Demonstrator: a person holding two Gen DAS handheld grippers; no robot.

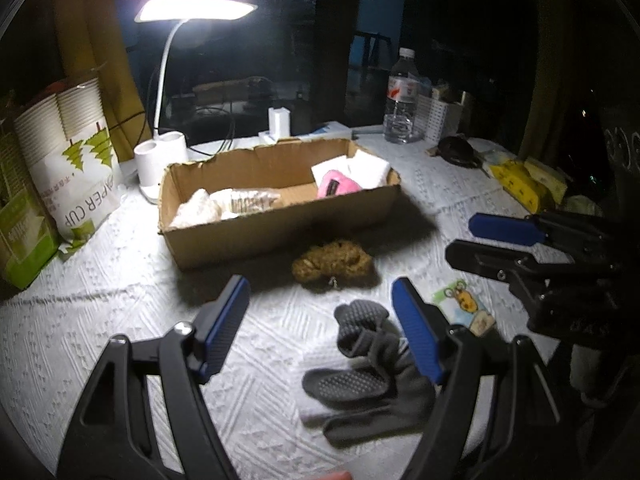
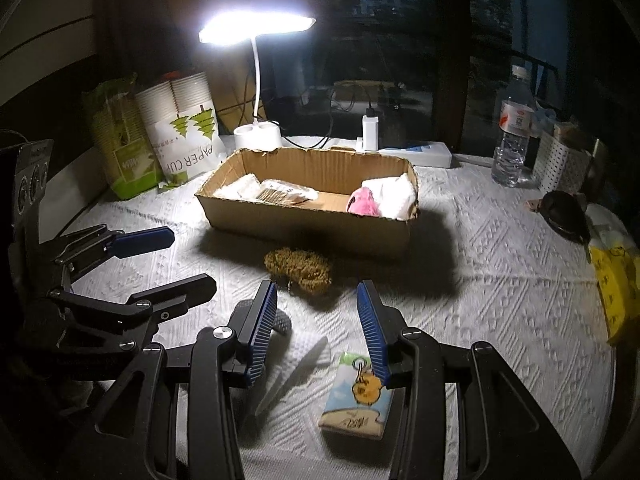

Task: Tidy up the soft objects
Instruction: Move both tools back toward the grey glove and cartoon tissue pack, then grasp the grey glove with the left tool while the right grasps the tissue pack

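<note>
White tablecloth [image 1: 120, 320], both tools angled downward, apparently open, empty

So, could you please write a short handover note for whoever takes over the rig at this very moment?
Left tongs: open, empty, over the grey gloves.
Right tongs: open, empty, over the tissue pack.
Cardboard box: already holds white cloths, a wrapped packet, a pink item and white pads.
Left on the tablecloth: brown fuzzy item in front of the box, the gloves on a white tissue, the tissue pack.
</note>
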